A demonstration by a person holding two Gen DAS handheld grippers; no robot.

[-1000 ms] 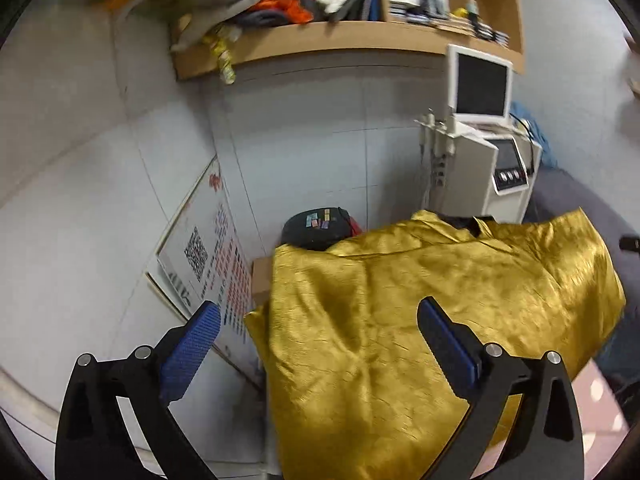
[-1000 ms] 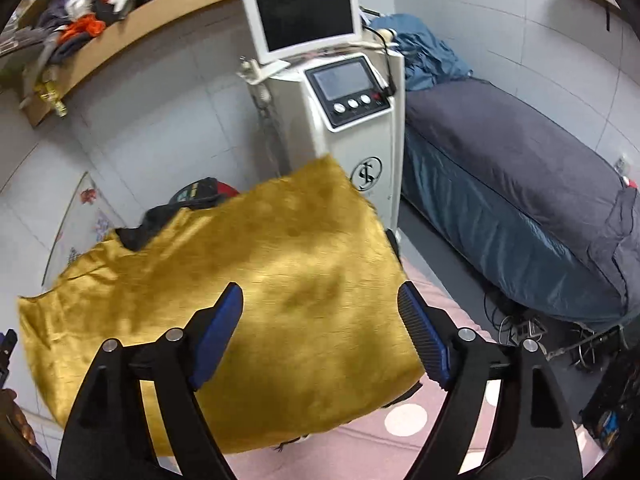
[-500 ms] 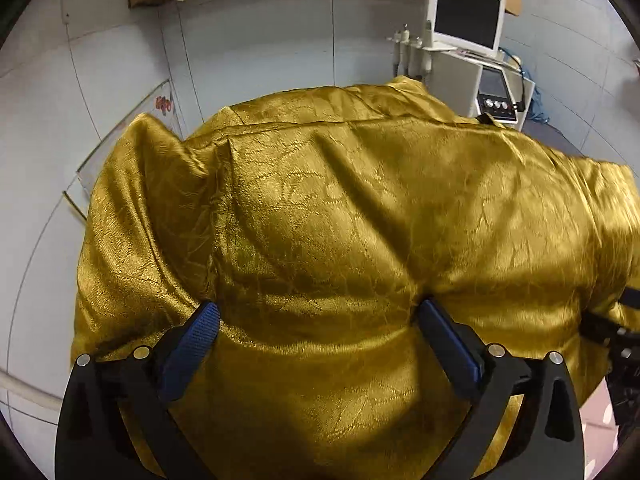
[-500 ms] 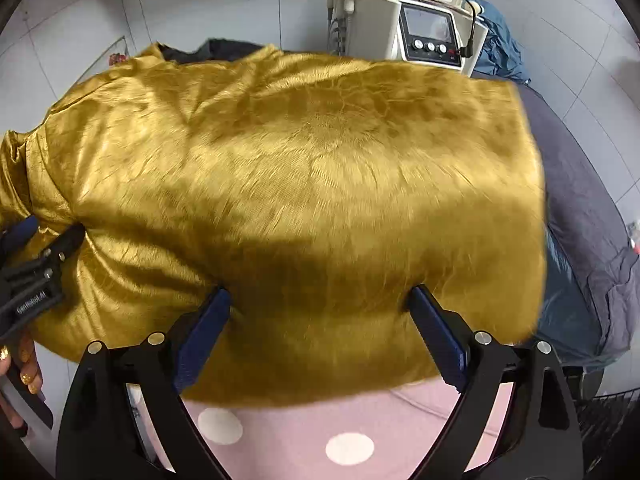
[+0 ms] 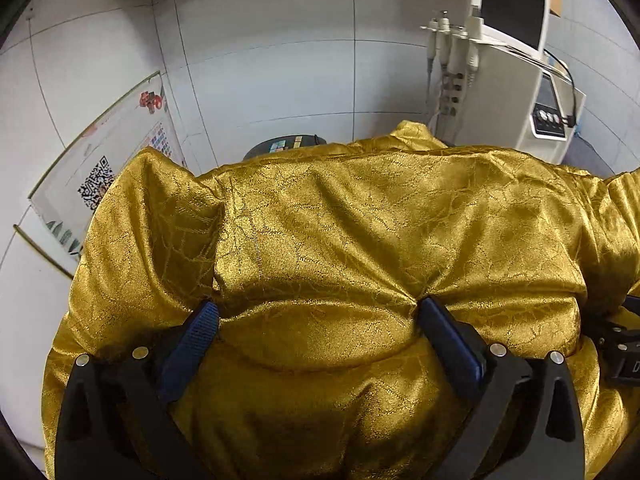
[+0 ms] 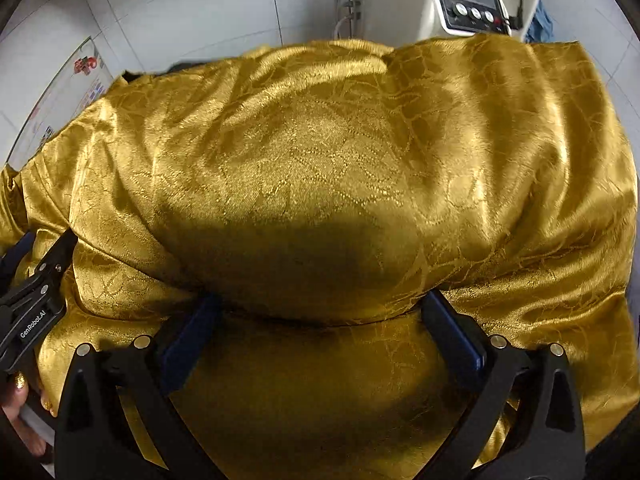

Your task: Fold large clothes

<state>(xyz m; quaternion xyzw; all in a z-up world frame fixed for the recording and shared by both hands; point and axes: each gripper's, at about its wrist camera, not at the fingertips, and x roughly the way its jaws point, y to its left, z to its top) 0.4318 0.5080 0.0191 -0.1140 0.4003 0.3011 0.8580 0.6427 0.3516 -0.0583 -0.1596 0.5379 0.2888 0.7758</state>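
At the bottom of the right wrist view the right gripper has just been opening its fingers to their widest; they straddle a folded edge of the gold garment without pinching it, the blue pads merely dented into the cloth. In the left wrist view the left gripper likewise stands wide, its fingers pressed against a rounded fold that bulges between them.

The garment fills the middle of both frames directly ahead of the fingers, its long axis running left to right. Both grippers sit at its near edge, neither clearly nearer. The left gripper also shows at the lower left edge of the right view, with a hand behind it.

The surface underneath is hidden, so how many layers lie stacked cannot be told. Beyond, at upper right, stands a white machine against the tiled wall.
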